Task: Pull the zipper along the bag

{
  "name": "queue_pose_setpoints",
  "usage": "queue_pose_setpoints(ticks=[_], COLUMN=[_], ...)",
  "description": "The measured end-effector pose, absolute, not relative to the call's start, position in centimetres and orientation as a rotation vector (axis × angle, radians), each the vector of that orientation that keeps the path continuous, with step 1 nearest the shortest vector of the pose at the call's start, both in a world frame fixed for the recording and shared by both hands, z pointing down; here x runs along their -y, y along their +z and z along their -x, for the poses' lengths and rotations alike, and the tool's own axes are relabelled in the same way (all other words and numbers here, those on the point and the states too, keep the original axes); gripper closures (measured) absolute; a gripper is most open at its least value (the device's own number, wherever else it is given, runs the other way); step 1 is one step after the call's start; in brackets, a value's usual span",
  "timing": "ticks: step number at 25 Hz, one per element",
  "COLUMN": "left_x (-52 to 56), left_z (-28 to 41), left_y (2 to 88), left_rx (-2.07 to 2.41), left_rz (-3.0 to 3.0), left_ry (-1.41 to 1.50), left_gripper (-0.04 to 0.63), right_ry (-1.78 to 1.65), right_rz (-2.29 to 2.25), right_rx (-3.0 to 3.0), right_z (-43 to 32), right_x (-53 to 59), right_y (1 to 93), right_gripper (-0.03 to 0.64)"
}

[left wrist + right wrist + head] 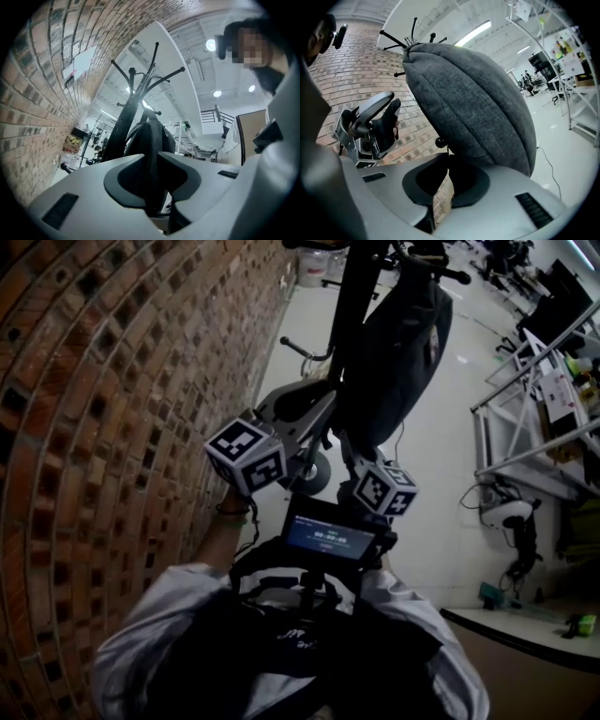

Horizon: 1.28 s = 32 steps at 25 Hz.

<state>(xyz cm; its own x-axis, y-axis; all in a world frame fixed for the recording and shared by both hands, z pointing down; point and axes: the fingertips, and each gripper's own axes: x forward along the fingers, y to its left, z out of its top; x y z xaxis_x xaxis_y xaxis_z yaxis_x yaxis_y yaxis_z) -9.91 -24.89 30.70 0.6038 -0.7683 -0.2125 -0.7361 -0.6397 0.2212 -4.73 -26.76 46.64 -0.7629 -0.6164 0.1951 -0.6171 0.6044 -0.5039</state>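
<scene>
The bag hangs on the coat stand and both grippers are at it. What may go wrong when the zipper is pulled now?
1. The right gripper seems shut only on the thin pull cord; it may slip out under load.
2. The bag hangs free from the coat stand, and the left gripper holds just a strap, so the bag may swing or twist, perhaps rocking the stand.

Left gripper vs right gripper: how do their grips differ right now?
Left gripper clamps a dark strap hanging from the bag; right gripper is shut at the bag's lower edge by a small black bead, its catch unclear. Left gripper faces the coat rack; right gripper faces the bag's grey side. Both are shut.
</scene>
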Motion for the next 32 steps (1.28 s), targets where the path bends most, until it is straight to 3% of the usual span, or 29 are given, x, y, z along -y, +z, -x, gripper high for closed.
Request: queue_pose_setpoints(ticks=[7, 9, 12, 26, 29, 32], left_x=[24.6, 24.3, 24.8, 26.2, 27.0, 28.2], left_z=[4.9, 3.5, 2.7, 3.2, 3.8, 4.7], left_y=[25.1, 23.9, 22.9, 22.0, 22.8, 23.6], left_rx=[0.878, 0.587, 0.300, 0.429, 0.515, 0.603], left_rz=[-2.741, -2.591, -2.352, -2.441, -2.451, -2.384], left_ry=[-0.493, -0.553, -0.638, -0.588, -0.556, -0.581], left_gripper=[0.511, 0.436, 0.416, 0.416, 0.439, 0.565], right_ry=[0.879, 0.867, 0.856, 0.858, 0.852, 0.848], right_rz=[-1.119, -1.132, -1.142, -1.107, -1.096, -1.074], right_rx=[2.796, 2.798, 2.808, 2.851, 2.854, 2.859], right_z=[3.9, 3.9, 4.0, 4.8, 5.0, 5.4], right_x=[26.5, 26.4, 26.5, 26.8, 27.0, 27.1], right_y=[45.8, 45.7, 45.8, 46.8, 47.1, 47.5], right_gripper=[0.627, 0.627, 0.627, 0.627, 0.627, 0.627])
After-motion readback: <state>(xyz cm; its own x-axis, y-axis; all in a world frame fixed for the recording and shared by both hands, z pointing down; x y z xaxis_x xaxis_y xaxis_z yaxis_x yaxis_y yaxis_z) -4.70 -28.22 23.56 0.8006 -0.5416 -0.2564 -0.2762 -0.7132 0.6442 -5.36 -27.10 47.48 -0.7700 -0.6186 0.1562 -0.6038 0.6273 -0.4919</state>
